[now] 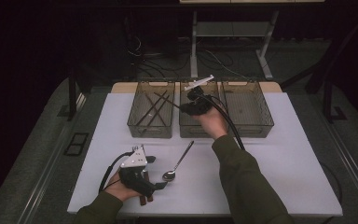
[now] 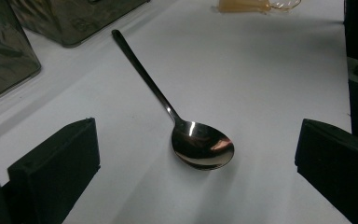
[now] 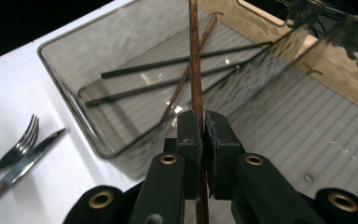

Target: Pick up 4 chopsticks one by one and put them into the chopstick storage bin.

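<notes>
White worktop across the centre, three clear bins at its upper edge, left bin holding dark sticks, right tool over it pinching a brown chopstick, left tool lower left, spread around a spoon.

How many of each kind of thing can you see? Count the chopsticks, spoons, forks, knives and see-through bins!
Chopsticks: 4
Spoon: 1
Fork: 1
Knife: 1
Bins: 3
Total: 10
</notes>
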`<state>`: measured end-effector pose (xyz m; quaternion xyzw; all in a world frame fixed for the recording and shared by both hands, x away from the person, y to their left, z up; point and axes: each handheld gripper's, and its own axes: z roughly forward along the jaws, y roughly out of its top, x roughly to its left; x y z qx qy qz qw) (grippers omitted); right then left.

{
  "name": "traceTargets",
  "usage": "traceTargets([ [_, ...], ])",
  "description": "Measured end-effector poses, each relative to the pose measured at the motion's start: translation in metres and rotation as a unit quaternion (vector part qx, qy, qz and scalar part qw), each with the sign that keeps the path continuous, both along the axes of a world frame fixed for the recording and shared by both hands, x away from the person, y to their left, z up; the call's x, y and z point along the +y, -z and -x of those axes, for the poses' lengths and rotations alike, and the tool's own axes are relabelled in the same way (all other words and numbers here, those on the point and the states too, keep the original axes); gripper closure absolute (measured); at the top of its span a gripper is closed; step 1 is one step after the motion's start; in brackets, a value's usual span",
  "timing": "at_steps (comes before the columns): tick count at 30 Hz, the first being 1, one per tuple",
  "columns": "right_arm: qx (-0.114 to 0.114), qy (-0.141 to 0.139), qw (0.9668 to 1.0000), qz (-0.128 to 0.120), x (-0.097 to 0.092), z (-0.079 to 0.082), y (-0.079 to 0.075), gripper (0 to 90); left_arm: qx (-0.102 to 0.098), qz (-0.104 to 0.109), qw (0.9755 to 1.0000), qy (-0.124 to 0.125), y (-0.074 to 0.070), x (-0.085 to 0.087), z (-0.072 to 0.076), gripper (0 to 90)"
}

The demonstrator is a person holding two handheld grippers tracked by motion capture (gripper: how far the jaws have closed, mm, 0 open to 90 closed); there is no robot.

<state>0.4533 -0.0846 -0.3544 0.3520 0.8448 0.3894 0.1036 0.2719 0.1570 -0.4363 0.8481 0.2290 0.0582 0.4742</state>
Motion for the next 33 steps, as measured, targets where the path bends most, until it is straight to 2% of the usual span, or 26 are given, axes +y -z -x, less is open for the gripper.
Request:
traceTargets([
  [10,0.008,0.005,0.9999,0.012,0.038,-0.020,0.001,85.3,0.003,0.001,1.0000,0.002,-0.001,0.001,0.000,0.0],
  [17,0.016,0.011,0.9992,0.034,0.064,-0.035,0.004,85.3,0.002,0.004,1.0000,0.001,-0.001,0.001,-0.001,0.0],
  [26,0.018,0.023,0.9989,0.038,0.090,-0.049,0.012,84.4,0.004,0.005,1.0000,0.001,0.000,0.001,-0.001,0.0],
  [27,0.018,0.017,0.9991,0.035,0.091,-0.049,0.013,83.9,0.005,0.005,1.0000,0.001,0.000,0.001,-0.002,0.0],
  [29,0.009,0.017,0.9993,0.033,0.093,-0.048,0.013,77.2,0.005,0.006,1.0000,0.001,0.000,0.002,-0.002,0.0],
  [33,0.009,0.010,0.9993,0.034,0.091,-0.045,0.010,70.6,0.004,0.005,1.0000,0.001,0.000,0.001,-0.002,0.0],
])
